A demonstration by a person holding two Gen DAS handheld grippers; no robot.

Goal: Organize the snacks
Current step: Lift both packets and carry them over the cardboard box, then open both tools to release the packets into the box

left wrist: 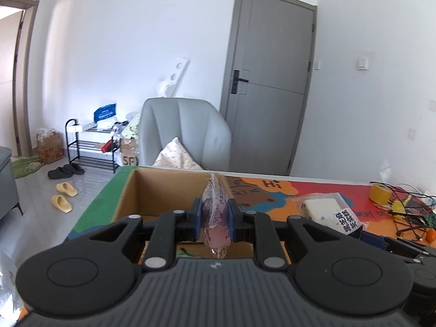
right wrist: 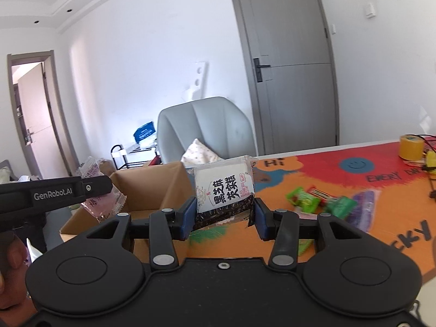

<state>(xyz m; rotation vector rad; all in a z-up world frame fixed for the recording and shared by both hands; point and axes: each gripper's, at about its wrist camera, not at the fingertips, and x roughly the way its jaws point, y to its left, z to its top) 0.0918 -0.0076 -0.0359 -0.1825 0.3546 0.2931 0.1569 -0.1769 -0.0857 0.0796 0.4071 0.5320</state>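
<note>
My left gripper [left wrist: 215,218] is shut on a thin pink-and-clear snack packet [left wrist: 216,212], held edge-on above the open cardboard box [left wrist: 163,190]. In the right wrist view that left gripper [right wrist: 94,186] shows from the side at the left, the pink packet [right wrist: 102,204] hanging from it over the box [right wrist: 152,188]. My right gripper [right wrist: 224,215] is shut on a white-and-black sesame cake packet [right wrist: 223,188], held upright just right of the box. In the left wrist view the same sesame packet [left wrist: 331,214] appears at the right. Green, red and purple snacks [right wrist: 327,201] lie on the colourful mat [right wrist: 381,169].
A grey armchair [left wrist: 185,130] with a patterned cushion stands behind the table. A yellow tape roll [right wrist: 411,147] and black cables [left wrist: 408,212] sit at the table's far right. A shoe rack [left wrist: 90,147], slippers and boxes are on the floor to the left.
</note>
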